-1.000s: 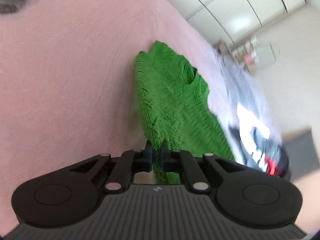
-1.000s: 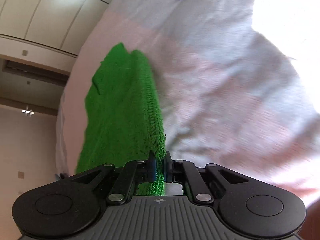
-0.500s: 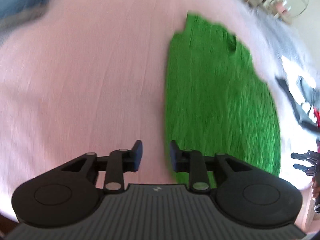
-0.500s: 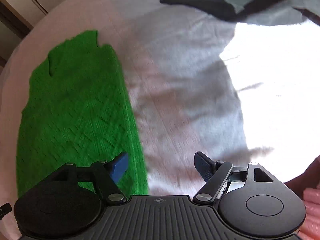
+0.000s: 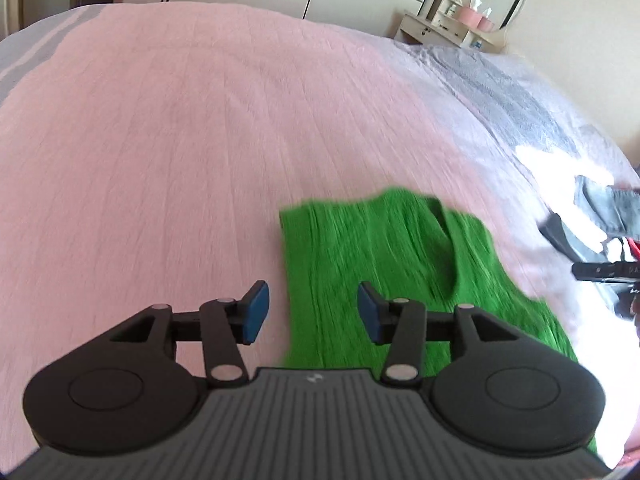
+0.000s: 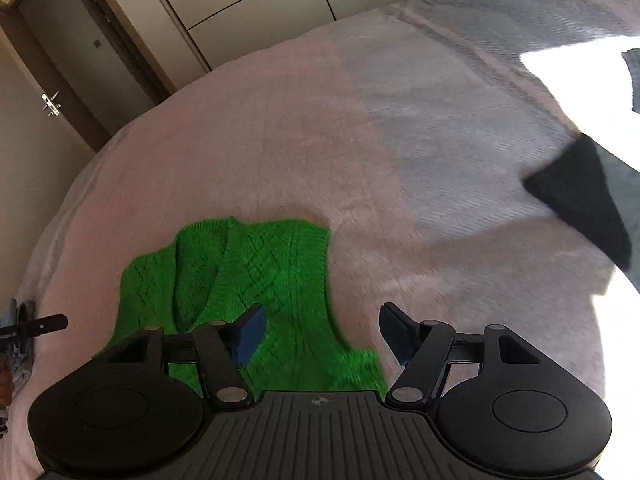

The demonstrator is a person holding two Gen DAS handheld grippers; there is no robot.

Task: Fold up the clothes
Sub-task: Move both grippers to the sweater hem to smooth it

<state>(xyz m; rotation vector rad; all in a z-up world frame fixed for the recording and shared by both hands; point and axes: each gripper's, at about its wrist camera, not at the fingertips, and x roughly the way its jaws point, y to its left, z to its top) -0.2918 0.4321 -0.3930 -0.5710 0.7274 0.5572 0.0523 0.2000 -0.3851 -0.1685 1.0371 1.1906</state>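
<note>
- My left gripper (image 5: 311,312) is opening, nothing pinched; the green knit (image 5: 404,276) lies flat on the bed (image 5: 200,140), its edge below the gap.
- My right gripper (image 6: 322,330) is narrowing, empty, above the knit's other edge.
- Between folds, I judge; next I regrip an edge.

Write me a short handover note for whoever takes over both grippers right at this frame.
Left gripper: jaws opening, nothing between them, above the near left edge of the green knit sweater.
Right gripper: jaws closing, nothing gripped, above the sweater's near right edge.
Sweater lies flat on the pink bedspread, folded lengthwise into a narrow strip, neckline at the far end.
Dark clothes wait to the right.
Left: probably fold the sweater crosswise, then the other garments.
</note>
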